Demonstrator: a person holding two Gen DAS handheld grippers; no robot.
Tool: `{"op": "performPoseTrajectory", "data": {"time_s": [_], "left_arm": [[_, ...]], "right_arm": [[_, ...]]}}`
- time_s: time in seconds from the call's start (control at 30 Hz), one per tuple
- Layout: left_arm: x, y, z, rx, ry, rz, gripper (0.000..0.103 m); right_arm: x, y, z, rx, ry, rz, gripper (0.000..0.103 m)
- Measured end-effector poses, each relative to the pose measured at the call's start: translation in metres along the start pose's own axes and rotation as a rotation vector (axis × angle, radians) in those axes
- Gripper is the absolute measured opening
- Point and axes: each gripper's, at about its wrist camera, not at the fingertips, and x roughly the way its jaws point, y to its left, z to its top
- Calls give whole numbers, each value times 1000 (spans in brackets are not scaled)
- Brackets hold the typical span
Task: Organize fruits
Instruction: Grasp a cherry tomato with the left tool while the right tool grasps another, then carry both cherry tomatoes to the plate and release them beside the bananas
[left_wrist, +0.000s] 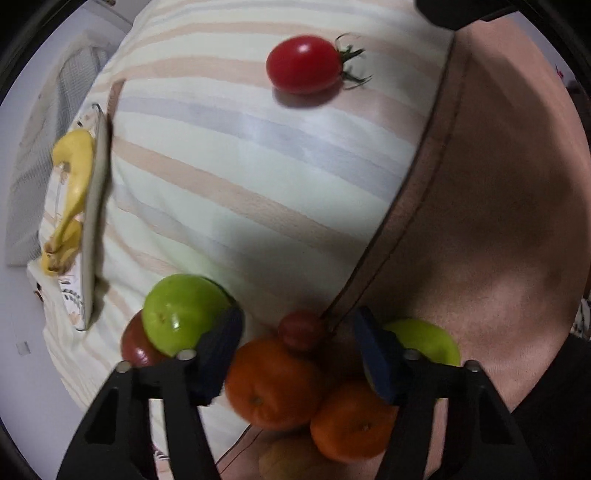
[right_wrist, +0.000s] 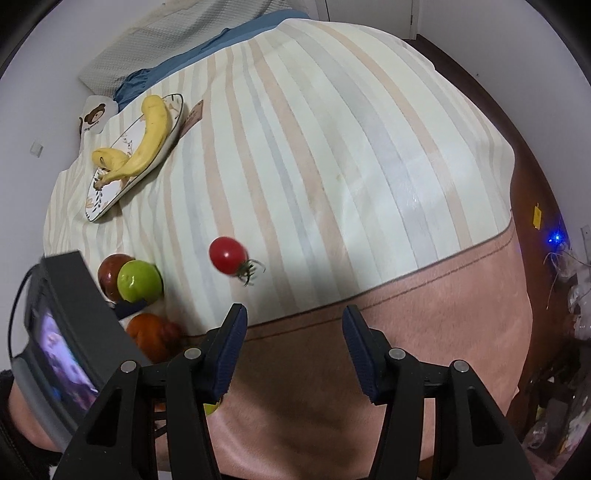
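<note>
Surface: bed (right_wrist: 332, 147) w/ striped sheet, pink blanket (right_wrist: 369, 369) along near edge.

Left gripper (left_wrist: 295, 354): pointed down over fruit cluster at near-left of bed. Fingers (left_wrist: 221, 354) apart, straddling an orange (left_wrist: 269, 384) and a small dark-red tomato (left_wrist: 301, 328); pads not seen pressing on either. Second orange (left_wrist: 351, 424) just beside first, nearer camera, partly under right finger. Green apple (left_wrist: 181, 314) touching outside of left finger, red apple (left_wrist: 138, 347) behind it. Second green fruit (left_wrist: 432, 343) showing past right finger, partly hidden. Pale fruit at bottom edge, too blurred to identify.

Right gripper (right_wrist: 293, 332): above blanket/sheet border. Fingers (right_wrist: 229, 350) apart, nothing between. Cherry tomato (right_wrist: 228, 255) w/ green stem lying alone on sheet, just beyond fingertips, slightly left of centre line; not touched.

Same cluster in right wrist view at left: green apple (right_wrist: 139, 280), red apple (right_wrist: 110, 273), orange (right_wrist: 151, 336), partly covered by left gripper body (right_wrist: 74, 314).

Far left: patterned plate (right_wrist: 110, 188) on sheet, two bananas (right_wrist: 147, 144) on it. Well apart from cluster and from cherry tomato (left_wrist: 304, 63). Blue cloth (right_wrist: 203, 51) and bear-print item (right_wrist: 94, 114) beyond plate.
</note>
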Motion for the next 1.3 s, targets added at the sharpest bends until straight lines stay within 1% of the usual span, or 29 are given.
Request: {"op": "performPoseTrajectory", "data": {"time_s": [0.03, 0.07, 0.17, 0.23, 0.37, 0.47, 0.53, 0.63, 0.73, 0.83, 0.9, 0.93, 0.97, 1.0, 1.03, 1.1, 1.13, 1.2, 1.23, 1.3], "left_arm": [[4, 0, 1, -8, 14, -14, 39], [7, 0, 0, -15, 26, -30, 29], [6, -5, -5, -23, 2, -24, 27], [4, -5, -7, -47, -5, -20, 25], [-7, 1, -12, -161, -31, -42, 24], [-22, 22, -19, -284, -70, -71, 24], [-32, 37, -27, -388, -92, -115, 24], [-39, 64, -44, -574, -101, -197, 24], [-37, 97, -63, -754, -98, -284, 24], [-33, 112, -77, -849, -92, -321, 24], [-29, 117, -83, -881, -87, -325, 24], [-29, 119, -85, -894, -85, -327, 24], [-28, 133, -94, -903, -85, -328, 24], [-26, 144, -100, -907, -86, -330, 24], [-26, 148, -103, -908, -78, -306, 24], [-27, 158, -108, -918, -87, -310, 24], [-31, 165, -101, -925, -91, -313, 24], [-40, 182, -107, -945, -107, -327, 24], [-46, 195, -102, -954, -116, -337, 24], [-58, 212, -104, -976, -140, -358, 24]], "right_arm": [[1, 0, 2, -2, 1, -2, 57], [2, 1, 3, -5, 1, -1, 57], [4, 5, 6, -15, 2, 4, 57], [5, 7, 7, -22, -1, 4, 57], [8, 14, 7, -34, 2, 11, 57], [9, 18, 6, -42, 0, 25, 57], [12, 21, 7, -41, -2, 45, 57], [16, 26, 9, -39, -6, 78, 56], [26, 36, 13, -43, -9, 103, 48], [35, 47, 19, -51, -16, 109, 45], [43, 54, 22, -60, -12, 98, 40], [48, 58, 23, -68, -2, 94, 32], [53, 61, 24, -76, 5, 89, 28], [55, 62, 24, -82, 2, 75, 28], [57, 65, 23, -97, -6, 57, 28], [58, 69, 22, -112, -21, 37, 27], [57, 70, 22, -113, -24, 33, 27], [54, 72, 23, -113, -32, 40, 27], [51, 74, 25, -110, -35, 51, 27], [43, 80, 29, -106, -46, 76, 27]]}}
